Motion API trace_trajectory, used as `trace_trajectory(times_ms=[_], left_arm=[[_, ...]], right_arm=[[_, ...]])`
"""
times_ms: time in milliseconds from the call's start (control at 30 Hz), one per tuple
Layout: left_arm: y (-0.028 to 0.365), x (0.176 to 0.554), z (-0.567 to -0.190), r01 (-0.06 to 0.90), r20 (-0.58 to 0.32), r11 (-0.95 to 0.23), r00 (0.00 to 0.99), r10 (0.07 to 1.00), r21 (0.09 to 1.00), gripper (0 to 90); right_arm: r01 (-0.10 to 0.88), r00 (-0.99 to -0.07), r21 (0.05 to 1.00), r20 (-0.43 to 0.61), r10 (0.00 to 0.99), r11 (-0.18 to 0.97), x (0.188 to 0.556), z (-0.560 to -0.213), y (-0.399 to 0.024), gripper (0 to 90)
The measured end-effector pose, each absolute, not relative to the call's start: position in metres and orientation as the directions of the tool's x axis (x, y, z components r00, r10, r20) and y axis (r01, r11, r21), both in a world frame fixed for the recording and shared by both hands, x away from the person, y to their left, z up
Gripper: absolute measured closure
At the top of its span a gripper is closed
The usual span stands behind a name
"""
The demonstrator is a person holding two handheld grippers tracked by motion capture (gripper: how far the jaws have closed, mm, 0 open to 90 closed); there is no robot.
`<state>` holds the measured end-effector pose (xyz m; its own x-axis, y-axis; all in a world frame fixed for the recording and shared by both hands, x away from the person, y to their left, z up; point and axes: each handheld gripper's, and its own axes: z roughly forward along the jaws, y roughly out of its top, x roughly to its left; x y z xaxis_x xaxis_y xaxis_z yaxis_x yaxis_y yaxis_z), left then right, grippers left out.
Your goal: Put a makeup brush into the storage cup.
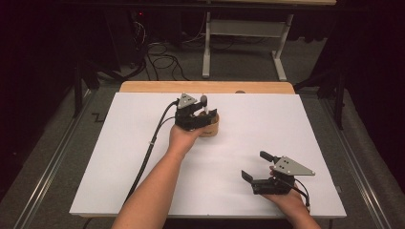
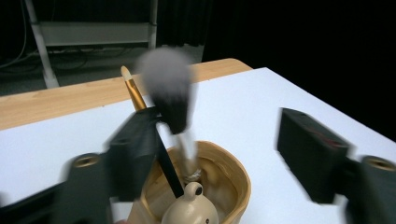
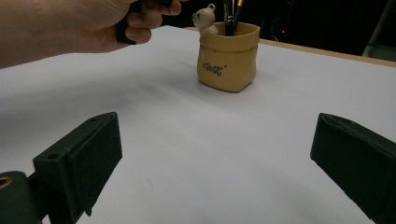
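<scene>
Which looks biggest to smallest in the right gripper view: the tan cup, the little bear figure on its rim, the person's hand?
1. The person's hand, though nearness to the camera inflates it.
2. The tan cup.
3. The bear figure.

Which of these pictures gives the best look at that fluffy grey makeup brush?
The left gripper view: the grey brush is close, standing in the tan cup, though blurred. The high view shows the brush head tiny above the left claw. The right gripper view catches only thin handles, cut off at the top.
</scene>
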<state>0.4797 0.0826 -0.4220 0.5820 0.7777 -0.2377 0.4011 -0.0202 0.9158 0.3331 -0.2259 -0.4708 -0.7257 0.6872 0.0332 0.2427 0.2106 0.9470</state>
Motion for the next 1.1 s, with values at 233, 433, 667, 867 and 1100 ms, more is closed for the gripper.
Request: trace_trajectory(times_ms=[233,433,667,867,1100], left_arm=[[0.086,0.479,-0.421,0.403,-0.216,-0.044,0.576,0.789,0.914,8.8],[0.087,0.477,-0.420,0.394,-0.214,-0.049,0.595,0.774,0.918,6.3],[0.089,0.475,-0.418,0.394,-0.215,-0.046,0.591,0.777,0.918,4.7],[0.093,0.473,-0.418,0.396,-0.205,-0.054,0.582,0.787,0.917,4.8],[0.098,0.469,-0.419,0.398,-0.201,-0.056,0.574,0.794,0.915,5.3]], right_arm=[[0.239,-0.728,0.947,0.028,0.685,0.216,0.333,-0.471,-0.225,2.6],[0.248,-0.727,0.945,0.036,0.685,0.213,0.332,-0.471,-0.223,2.8],[0.243,-0.729,0.945,0.028,0.684,0.221,0.333,-0.471,-0.223,2.8],[0.247,-0.724,0.945,0.034,0.688,0.213,0.332,-0.471,-0.223,2.8],[0.240,-0.725,0.946,0.026,0.689,0.217,0.332,-0.471,-0.222,2.7]])
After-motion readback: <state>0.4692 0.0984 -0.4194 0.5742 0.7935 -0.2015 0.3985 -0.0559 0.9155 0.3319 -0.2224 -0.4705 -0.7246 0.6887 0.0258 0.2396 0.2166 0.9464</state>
